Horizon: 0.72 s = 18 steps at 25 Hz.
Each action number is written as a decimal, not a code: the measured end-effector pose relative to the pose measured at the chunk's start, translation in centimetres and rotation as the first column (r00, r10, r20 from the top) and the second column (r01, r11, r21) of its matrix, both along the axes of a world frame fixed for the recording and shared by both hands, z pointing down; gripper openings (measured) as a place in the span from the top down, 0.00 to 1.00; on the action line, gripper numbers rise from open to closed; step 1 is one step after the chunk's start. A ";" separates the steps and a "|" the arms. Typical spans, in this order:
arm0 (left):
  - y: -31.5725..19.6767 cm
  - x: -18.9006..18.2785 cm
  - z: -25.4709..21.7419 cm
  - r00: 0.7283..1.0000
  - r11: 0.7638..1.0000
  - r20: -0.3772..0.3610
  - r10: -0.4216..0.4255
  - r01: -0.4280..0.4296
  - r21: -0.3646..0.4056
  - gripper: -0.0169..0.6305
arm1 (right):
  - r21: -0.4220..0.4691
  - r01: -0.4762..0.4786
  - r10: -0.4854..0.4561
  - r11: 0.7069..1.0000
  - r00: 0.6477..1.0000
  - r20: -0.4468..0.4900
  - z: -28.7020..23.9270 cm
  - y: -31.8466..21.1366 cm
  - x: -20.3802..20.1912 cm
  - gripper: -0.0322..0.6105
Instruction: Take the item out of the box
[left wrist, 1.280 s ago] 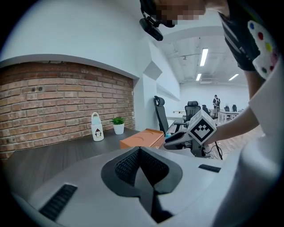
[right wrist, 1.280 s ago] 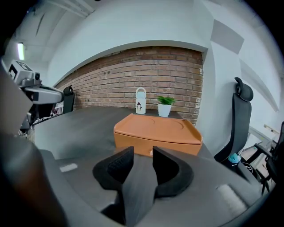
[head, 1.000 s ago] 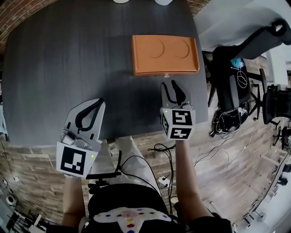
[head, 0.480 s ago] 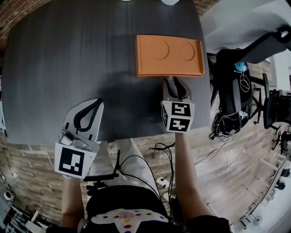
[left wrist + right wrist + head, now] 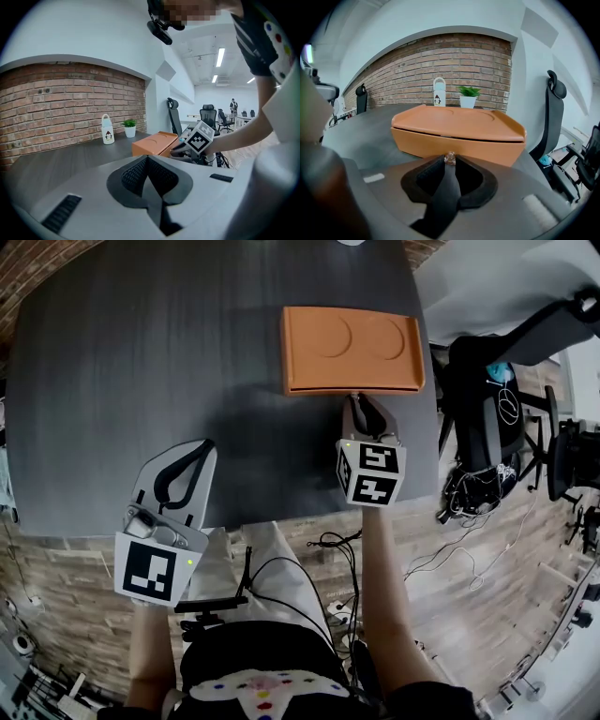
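Observation:
A closed orange box (image 5: 352, 348) lies flat on the dark table (image 5: 141, 352), at its far right. My right gripper (image 5: 360, 399) is at the middle of the box's near wall (image 5: 457, 140). Its jaws have just been closing, and their tips pinch a small clear tab (image 5: 449, 158) that sticks out from the box front. My left gripper (image 5: 207, 445) hovers at the table's near edge on the left. It is shut with nothing in it (image 5: 148, 158). What is inside the box is hidden.
At the table's far edge stand a white bottle (image 5: 438, 97) and a small potted plant (image 5: 468, 96). Close to the table's right edge is a black office chair (image 5: 497, 381), with cables (image 5: 469, 540) on the floor. A brick wall rises behind the table.
My right gripper has moved forward to the box's front wall. Its jaws, wide apart before, have narrowed onto the tab. The left gripper has stayed where it was.

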<state>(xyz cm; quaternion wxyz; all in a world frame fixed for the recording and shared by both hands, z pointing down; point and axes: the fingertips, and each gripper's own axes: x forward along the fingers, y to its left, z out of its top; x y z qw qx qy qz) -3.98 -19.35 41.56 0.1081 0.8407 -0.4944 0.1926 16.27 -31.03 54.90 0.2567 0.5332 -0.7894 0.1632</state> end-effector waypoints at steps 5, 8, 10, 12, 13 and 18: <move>0.3 0.3 0.0 1.000 1.000 -0.002 0.018 -0.018 -0.005 0.97 | -0.006 -0.012 0.012 1.000 1.000 0.005 -0.1 1.0 0.2 0.83; 0.4 0.7 0.0 0.999 0.999 -0.005 0.034 -0.034 -0.006 0.97 | -0.012 -0.018 0.018 1.000 1.000 0.005 0.0 1.9 0.5 0.83; 0.5 1.0 -0.1 0.999 0.999 -0.010 0.044 -0.044 -0.006 0.97 | -0.018 -0.018 0.018 1.000 1.000 0.008 0.0 2.6 0.6 0.83; 0.6 1.2 -0.1 0.998 0.998 -0.014 0.056 -0.056 -0.005 0.97 | -0.023 -0.021 0.021 1.000 1.000 0.013 0.1 3.2 0.8 0.83; 0.7 1.3 0.0 0.998 0.998 -0.016 0.062 -0.062 -0.005 0.97 | -0.025 -0.024 0.024 0.999 1.000 0.013 0.1 3.5 0.9 0.83; 1.0 1.7 0.0 0.995 0.995 -0.021 0.094 -0.095 -0.011 0.97 | -0.035 -0.040 0.040 0.999 0.999 0.014 0.2 5.1 1.2 0.83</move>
